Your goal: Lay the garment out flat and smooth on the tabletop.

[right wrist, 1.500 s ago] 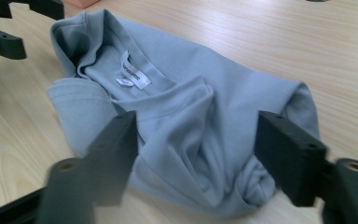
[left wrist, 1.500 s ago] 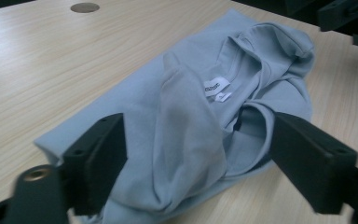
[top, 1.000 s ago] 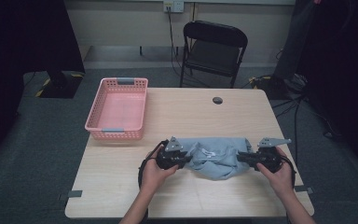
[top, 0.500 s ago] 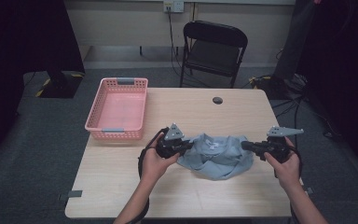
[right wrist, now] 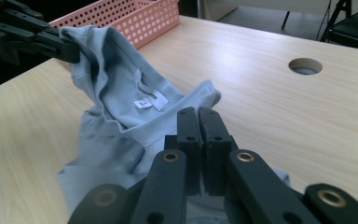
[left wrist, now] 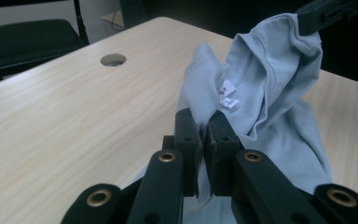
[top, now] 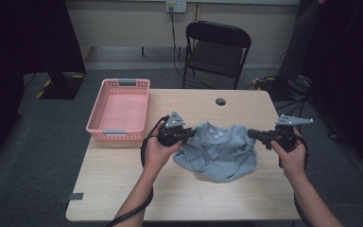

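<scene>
A light blue shirt [top: 220, 151] lies crumpled in the middle of the wooden table [top: 123, 189], between the person's two hands. It is soft and full of folds, and its neck opening faces up. Two small white tags [left wrist: 227, 93] sit inside the collar, but the writing on them is too small to read.

The left gripper [top: 187, 134] pinches the shirt's left shoulder, its jaws squeezed tight on the cloth, and lifts that bit up off the table. The right gripper [top: 252, 134] is at the shirt's right edge. Its jaws are pressed together, and the cloth seems to sit between them, though I cannot tell for sure.

A pink basket [top: 121, 111] stands on the table's left side, near the left hand.
</scene>
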